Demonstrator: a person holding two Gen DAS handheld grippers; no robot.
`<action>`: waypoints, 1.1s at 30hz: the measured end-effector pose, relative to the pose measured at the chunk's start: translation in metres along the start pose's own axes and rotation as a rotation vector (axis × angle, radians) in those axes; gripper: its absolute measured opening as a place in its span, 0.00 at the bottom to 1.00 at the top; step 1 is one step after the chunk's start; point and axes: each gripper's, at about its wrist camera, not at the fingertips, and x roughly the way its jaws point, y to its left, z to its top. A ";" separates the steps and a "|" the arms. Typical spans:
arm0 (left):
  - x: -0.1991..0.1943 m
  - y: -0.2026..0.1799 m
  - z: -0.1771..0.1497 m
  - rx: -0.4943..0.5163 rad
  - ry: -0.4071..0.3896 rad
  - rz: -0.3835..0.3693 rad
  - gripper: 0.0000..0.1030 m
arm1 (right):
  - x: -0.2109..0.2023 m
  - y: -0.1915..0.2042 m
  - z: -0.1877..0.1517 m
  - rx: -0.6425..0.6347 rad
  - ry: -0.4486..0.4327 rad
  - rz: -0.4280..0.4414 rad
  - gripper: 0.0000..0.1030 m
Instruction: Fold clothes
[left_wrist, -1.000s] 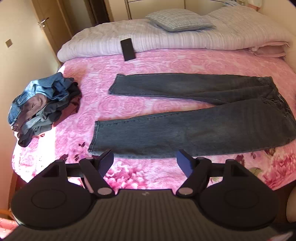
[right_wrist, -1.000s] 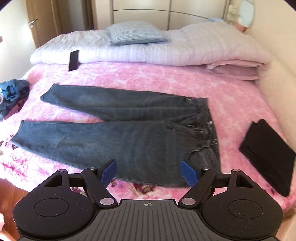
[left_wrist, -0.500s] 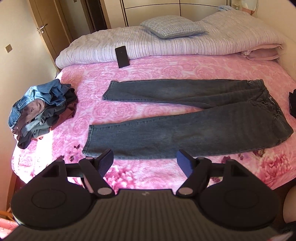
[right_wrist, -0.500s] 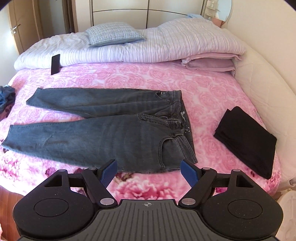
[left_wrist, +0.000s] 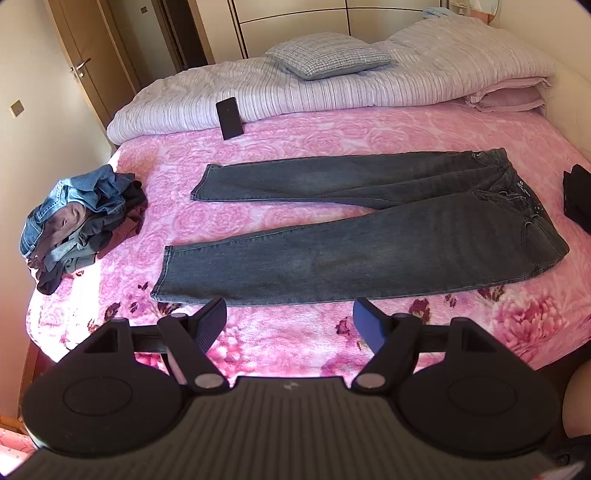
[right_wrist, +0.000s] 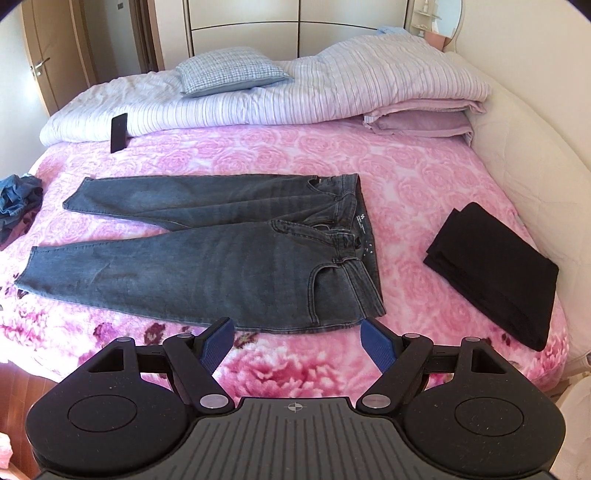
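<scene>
Both cameras have backed off and risen over the last second, so you now see the whole pair of jeans (left_wrist: 369, 236) instead of just the near leg. They're laid flat on the pink bedspread (left_wrist: 295, 129), legs splayed in a V, waistband toward your right, hems toward your left.

Your left gripper (left_wrist: 289, 324) and right gripper (right_wrist: 297, 339) both hover above the near edge of the bed with jaws wide and nothing between them.

Looks to me like the first fold is leg over leg. I'd go left gripper to the near hem (left_wrist: 162, 269), right gripper to the near waistband corner (right_wrist: 373, 302). Pinch only the top leg's fabric, lift both ends together, and lay it onto the far leg with the seams lined up. Denim's stiff, so it should carry flat.

Keep clear of the folded black garment (right_wrist: 491, 273) and the clothes pile (left_wrist: 81, 221).
</scene>
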 end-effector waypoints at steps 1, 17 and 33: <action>-0.001 -0.001 0.000 0.002 -0.001 0.002 0.70 | 0.000 -0.002 -0.001 0.003 0.001 0.001 0.77; 0.000 -0.009 0.001 0.084 -0.024 0.043 0.70 | 0.005 -0.010 -0.001 0.009 0.009 0.012 0.77; 0.095 0.029 -0.065 0.659 -0.049 0.220 0.70 | 0.097 0.042 -0.051 -0.576 -0.102 -0.086 0.76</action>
